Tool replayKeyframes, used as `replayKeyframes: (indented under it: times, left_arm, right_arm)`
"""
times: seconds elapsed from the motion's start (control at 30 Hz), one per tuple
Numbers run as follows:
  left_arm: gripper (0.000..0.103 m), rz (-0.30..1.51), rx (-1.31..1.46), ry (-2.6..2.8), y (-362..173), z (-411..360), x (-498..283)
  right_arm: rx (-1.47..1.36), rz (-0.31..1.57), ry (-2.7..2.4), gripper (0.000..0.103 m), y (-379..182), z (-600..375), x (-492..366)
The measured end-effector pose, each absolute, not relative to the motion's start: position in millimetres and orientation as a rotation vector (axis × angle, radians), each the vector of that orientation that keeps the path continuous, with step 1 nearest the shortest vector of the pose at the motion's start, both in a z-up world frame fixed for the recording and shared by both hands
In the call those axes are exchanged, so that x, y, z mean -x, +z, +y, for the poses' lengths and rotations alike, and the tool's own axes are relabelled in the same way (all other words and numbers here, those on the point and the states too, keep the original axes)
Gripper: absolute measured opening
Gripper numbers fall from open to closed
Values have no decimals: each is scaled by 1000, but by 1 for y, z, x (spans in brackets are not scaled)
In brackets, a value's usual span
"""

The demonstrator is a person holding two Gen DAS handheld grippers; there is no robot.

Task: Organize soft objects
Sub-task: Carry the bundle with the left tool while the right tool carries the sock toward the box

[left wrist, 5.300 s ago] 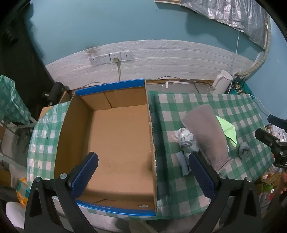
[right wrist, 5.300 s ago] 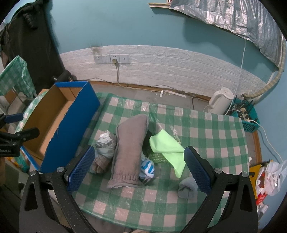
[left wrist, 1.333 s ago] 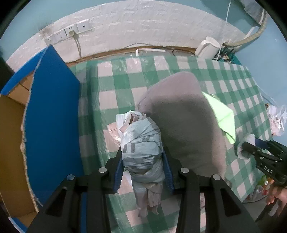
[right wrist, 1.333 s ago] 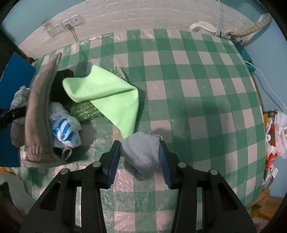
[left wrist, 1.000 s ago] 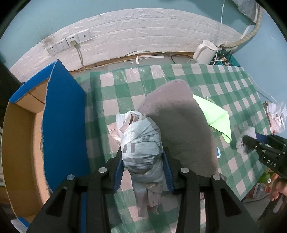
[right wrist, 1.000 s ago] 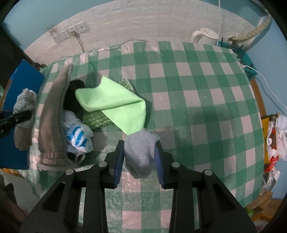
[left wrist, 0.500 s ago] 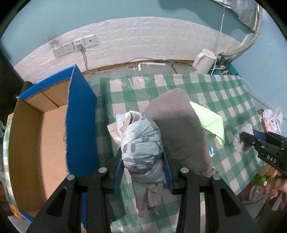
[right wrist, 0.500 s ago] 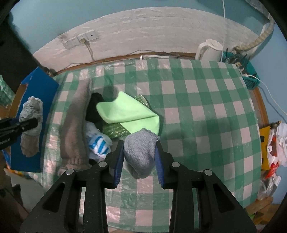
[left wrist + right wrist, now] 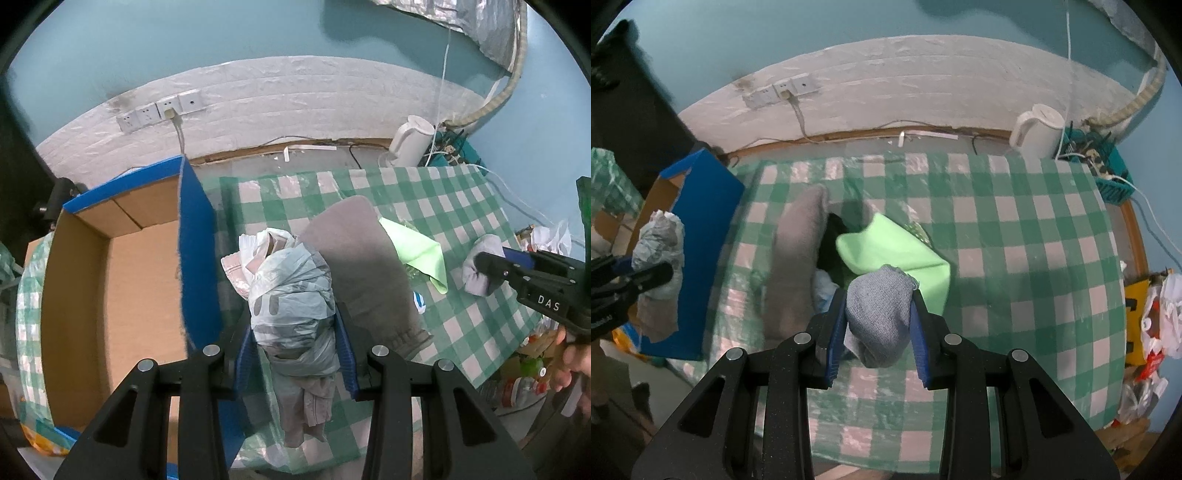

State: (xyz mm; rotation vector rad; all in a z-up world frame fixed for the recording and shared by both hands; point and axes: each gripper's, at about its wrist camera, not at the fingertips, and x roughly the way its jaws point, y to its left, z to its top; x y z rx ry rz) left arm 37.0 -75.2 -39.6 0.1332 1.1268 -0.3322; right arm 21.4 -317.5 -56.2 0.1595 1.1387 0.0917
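Note:
My left gripper (image 9: 293, 325) is shut on a crumpled pale plastic-bag bundle (image 9: 291, 295) and holds it above the table, just right of the blue-edged cardboard box (image 9: 122, 280). The bundle also shows in the right wrist view (image 9: 659, 251). My right gripper (image 9: 877, 317) is shut on a rolled grey-blue sock (image 9: 877, 310), lifted over the green checked tablecloth (image 9: 1015, 229). A long grey sleeve-like cloth (image 9: 798, 251), a light green cloth (image 9: 890, 247) and a blue-and-white bag (image 9: 823, 288) lie on the table.
The open box has a raised blue flap (image 9: 195, 240) facing the table. A white kettle (image 9: 1039, 129) and a teal basket (image 9: 1108, 162) sit at the far right. Wall sockets (image 9: 162, 110) are behind. Bags lie on the floor to the right (image 9: 1156, 306).
Both grippers closed on their items and lifted them. The left gripper has carried the bag bundle up and left toward the box; the right has raised the sock above the table.

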Motion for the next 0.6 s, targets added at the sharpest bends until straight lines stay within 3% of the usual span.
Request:
replayKeyframes:
  times: [0.6]
  left_arm:
    - [40, 1079, -113, -291, -21, -33, -27]
  right_arm:
    - [-113, 1102, 174, 32, -24, -260, -35]
